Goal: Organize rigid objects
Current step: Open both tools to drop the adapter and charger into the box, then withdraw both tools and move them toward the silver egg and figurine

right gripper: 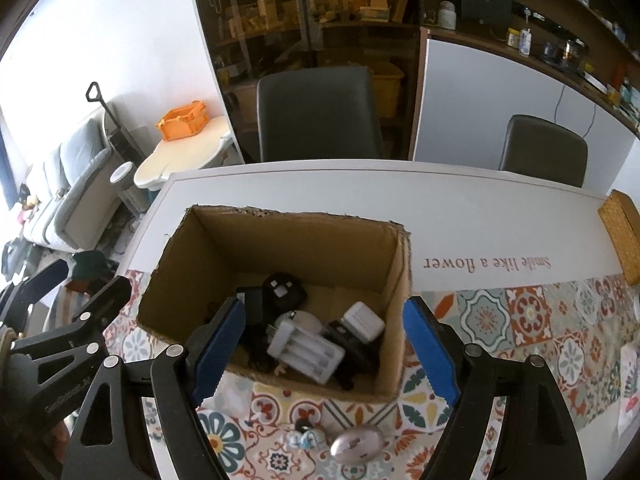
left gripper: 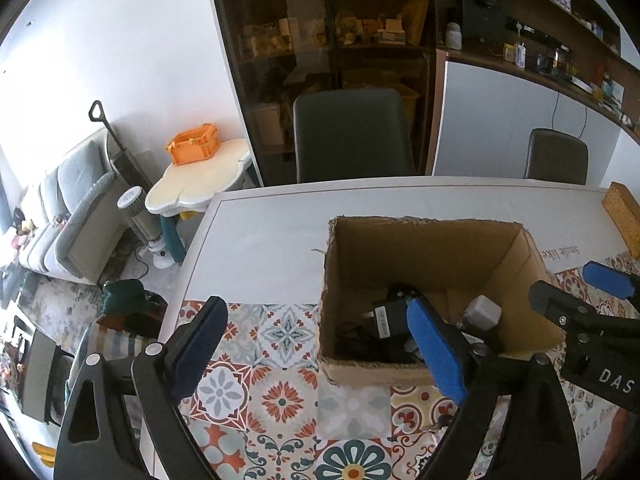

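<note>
The grey oval mouse (right gripper: 357, 444) lies at the bottom centre of the right wrist frame, on the patterned surface (right gripper: 532, 316) just in front of the cardboard box (right gripper: 280, 386). It looks light, stiff and smooth-shelled, likely slippery; a hold across its narrower sides seems safest. Left of it sit small pale trinkets (right gripper: 306, 438), too blurred to name. The box holds a white battery charger (right gripper: 306, 350), a white plug adapter (right gripper: 363, 322) and black adapters (right gripper: 284, 290) with cables. The right gripper (right gripper: 324, 350) stands wide and empty above the box's near wall; the left gripper (left gripper: 320, 354) is wide too, holding nothing.
</note>
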### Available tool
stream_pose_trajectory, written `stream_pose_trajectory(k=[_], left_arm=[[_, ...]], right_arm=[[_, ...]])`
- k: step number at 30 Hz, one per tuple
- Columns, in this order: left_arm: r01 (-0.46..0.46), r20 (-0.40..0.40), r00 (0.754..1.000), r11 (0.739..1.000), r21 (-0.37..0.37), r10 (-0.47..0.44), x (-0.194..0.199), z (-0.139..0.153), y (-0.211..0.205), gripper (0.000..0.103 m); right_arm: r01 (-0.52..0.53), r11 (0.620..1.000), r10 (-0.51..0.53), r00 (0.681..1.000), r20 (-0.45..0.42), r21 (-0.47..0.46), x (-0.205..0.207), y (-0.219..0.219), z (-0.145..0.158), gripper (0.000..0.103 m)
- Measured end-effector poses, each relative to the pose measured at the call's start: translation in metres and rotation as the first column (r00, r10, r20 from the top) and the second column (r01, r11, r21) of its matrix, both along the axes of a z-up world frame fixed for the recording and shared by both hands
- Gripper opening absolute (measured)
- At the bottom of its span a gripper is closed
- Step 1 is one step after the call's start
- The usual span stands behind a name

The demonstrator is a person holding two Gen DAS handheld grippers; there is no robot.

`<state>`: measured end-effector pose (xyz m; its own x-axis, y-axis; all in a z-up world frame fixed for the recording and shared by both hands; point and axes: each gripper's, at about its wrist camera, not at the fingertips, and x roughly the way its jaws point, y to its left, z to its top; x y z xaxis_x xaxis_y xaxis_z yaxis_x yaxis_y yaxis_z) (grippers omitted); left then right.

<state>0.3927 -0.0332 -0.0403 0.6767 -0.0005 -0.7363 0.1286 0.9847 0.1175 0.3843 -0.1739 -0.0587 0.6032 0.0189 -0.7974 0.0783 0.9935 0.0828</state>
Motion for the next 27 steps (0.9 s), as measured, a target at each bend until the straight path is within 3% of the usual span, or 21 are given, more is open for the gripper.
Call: stream_pose_trajectory(k=[6,11,19,27], left_arm=[[0.004,0.006,1.000,1.000,-0.009,-0.004,-0.018,0.002,-0.003,0.095],[0.016,0.011,1.000,1.000,-0.010,-0.016,-0.034,0.001,-0.010,0.103],[0.019,0.021,1.000,1.000,0.003,-0.019,-0.058,-0.004,-0.017,0.103],[-0.011,-0.031,0.999,0.999,-0.048,0.009,-0.073,-0.018,-0.017,0.103]], right_arm=[[0.012,1.000,-0.012,1.000,0.023,0.009,-0.027,-0.006,0.004,0.081],[0.019,1.000,-0.020,0.999,0.036,0.005,-0.043,-0.013,0.005,0.081],[0.026,1.000,-0.026,0.999,0.031,0.003,-0.069,-0.021,-0.002,0.089],[0.021,1.000,-0.021,1.000,-0.010,0.009,-0.085,-0.027,-0.021,0.090]])
